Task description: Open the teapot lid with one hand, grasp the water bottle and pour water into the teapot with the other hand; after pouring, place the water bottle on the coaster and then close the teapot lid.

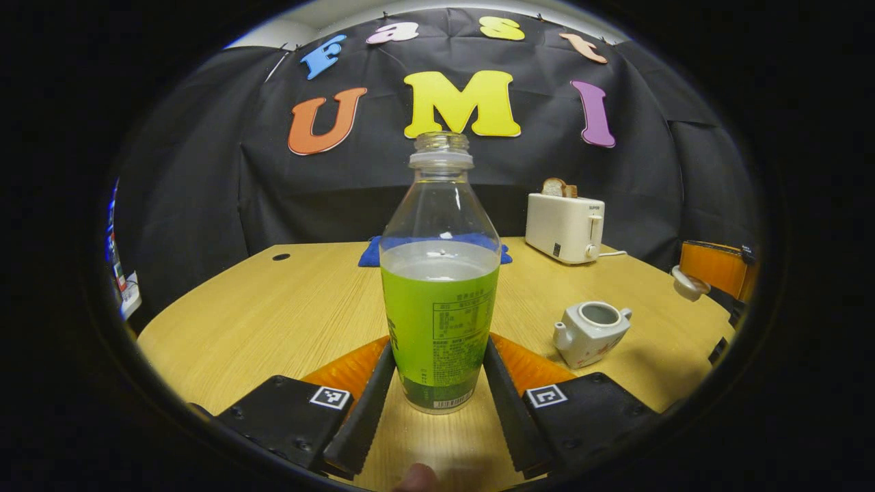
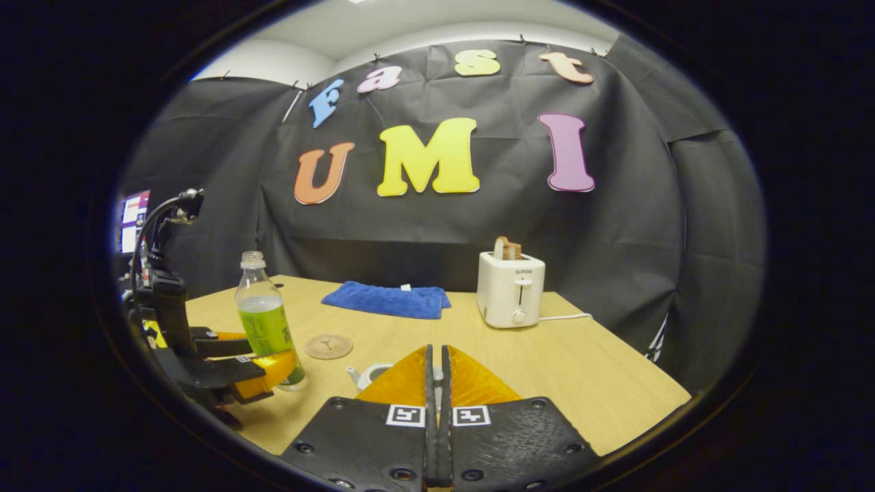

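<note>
Item: water bottle, uncapped, part-filled, green label; it stands on the table between the left gripper fingers, which lie against both its sides low down, well under the waterline. Item: teapot, white, mouth open, ahead and to the right of the left gripper, apart from the bottle; in the right gripper view its rim peeps out just behind that gripper's own fingertips. Item: lid, small and white, off the pot, raised at the tip of the right gripper, whose fingers are drawn almost together; a true pinch on the lid cannot be told. Item: coaster, round, just beyond the bottle, ahead and left of the right gripper. Hazards, as judged: the low grip leaves the bottle top-heavy, so it could swivel or slip once tilted; the open neck could spill on the way across; the pot's mouth is small, so a fast tilt could overshoot; the raised lid could drop if loosely held.
</note>
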The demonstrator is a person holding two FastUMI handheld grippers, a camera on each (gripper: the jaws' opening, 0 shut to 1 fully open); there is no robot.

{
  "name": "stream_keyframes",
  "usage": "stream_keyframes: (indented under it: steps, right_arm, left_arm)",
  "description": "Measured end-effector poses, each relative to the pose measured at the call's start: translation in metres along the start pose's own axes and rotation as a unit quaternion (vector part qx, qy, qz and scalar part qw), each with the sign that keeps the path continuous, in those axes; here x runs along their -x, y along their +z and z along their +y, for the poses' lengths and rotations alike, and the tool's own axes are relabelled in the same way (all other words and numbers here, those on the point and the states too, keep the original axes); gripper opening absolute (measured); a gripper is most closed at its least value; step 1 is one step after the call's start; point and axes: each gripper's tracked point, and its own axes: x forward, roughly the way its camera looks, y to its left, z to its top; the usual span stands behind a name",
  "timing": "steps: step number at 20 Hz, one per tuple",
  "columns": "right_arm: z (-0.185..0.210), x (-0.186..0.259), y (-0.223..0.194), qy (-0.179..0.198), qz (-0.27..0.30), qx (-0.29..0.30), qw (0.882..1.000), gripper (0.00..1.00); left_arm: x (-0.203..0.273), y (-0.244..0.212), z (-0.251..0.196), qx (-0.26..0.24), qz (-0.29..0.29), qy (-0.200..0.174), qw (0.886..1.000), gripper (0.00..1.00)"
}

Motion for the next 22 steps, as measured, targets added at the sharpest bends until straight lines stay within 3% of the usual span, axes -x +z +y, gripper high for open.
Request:
stream_keyframes:
  steps: [2, 5, 8, 12, 14, 17, 22]
  right_arm:
    - [-0.005, 0.000, -0.002, -0.001, 0.002, -0.004, 1.000, 0.00]
    - [-0.015, 0.003, -0.005, -0.003, 0.005, -0.010, 1.000, 0.00]
    - [-0.028, 0.005, -0.009, -0.007, 0.008, -0.013, 1.000, 0.00]
    - [-0.043, 0.009, -0.014, -0.014, 0.012, -0.018, 1.000, 0.00]
    - [-0.050, 0.011, -0.016, -0.016, 0.014, -0.020, 1.000, 0.00]
    - [-0.057, 0.013, -0.018, -0.017, 0.015, -0.023, 0.999, 0.00]
    - [-0.065, 0.015, -0.024, -0.017, 0.018, -0.024, 0.999, 0.00]
  left_arm:
    - [0.004, 0.003, 0.000, -0.030, 0.010, 0.004, 1.000, 0.77]
    - [0.010, 0.015, 0.014, -0.121, 0.020, 0.035, 0.992, 0.76]
    - [0.015, 0.030, 0.024, -0.214, 0.023, 0.063, 0.975, 0.73]
    - [0.014, 0.037, 0.023, -0.301, 0.035, 0.071, 0.950, 0.74]
    - [0.015, 0.032, 0.026, -0.353, 0.058, 0.080, 0.930, 0.74]
    - [0.015, 0.031, 0.033, -0.443, 0.078, 0.093, 0.888, 0.74]
    - [0.007, 0.051, 0.032, -0.544, 0.063, 0.111, 0.830, 0.74]
